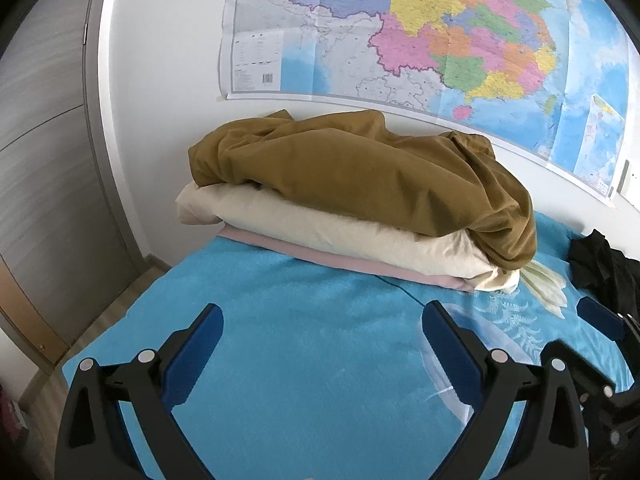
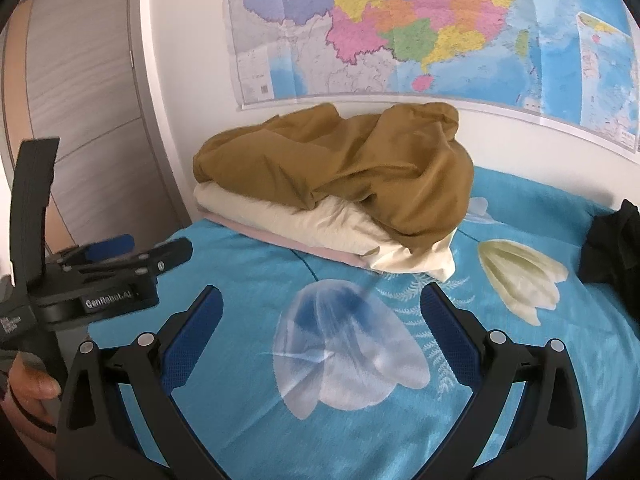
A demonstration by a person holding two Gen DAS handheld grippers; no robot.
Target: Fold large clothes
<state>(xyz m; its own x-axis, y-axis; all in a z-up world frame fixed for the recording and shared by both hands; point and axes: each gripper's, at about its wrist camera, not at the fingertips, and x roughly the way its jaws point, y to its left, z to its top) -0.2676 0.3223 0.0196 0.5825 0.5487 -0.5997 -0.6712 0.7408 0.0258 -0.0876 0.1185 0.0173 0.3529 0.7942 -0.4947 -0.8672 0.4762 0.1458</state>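
**A:** Start with the left wrist view. What's there?

**B:** The left gripper [image 1: 320, 320] hangs over the bed [image 1: 320, 380] with its jaws spread wide, nothing between them. Ahead, against the wall, sits a stack: a mustard-brown garment [image 1: 360, 172] crumpled on top, a cream folded layer [image 1: 340, 232] under it, a thin pink layer [image 1: 340, 258] at the bottom. A black garment [image 1: 600, 268] lies at the far right edge.

**A:** How would the brown one handle?

**B:** Soft and limp, I'd judge, and light for its bulk. It drapes over the stack's right end, so it should slide off easily. I'd pinch a hem or corner at the near left, where an edge shows, not the bunched middle.

**A:** And the right wrist view?

**B:** The right gripper [image 2: 320, 316] is also released, jaws wide and empty, above a pale flower print on the turquoise bedspread [image 2: 240, 420]. The left gripper shows at the left side, held by a hand [image 2: 30, 388]. The brown garment is well ahead, touched by neither gripper.

**A:** The surface and room?

**B:** The bedspread looks fuzzy and yielding, so cloth may cling and jaws can sink in. A large coloured map [image 2: 400, 28] hangs on the white wall; a grey wardrobe [image 2: 92, 120] stands left.
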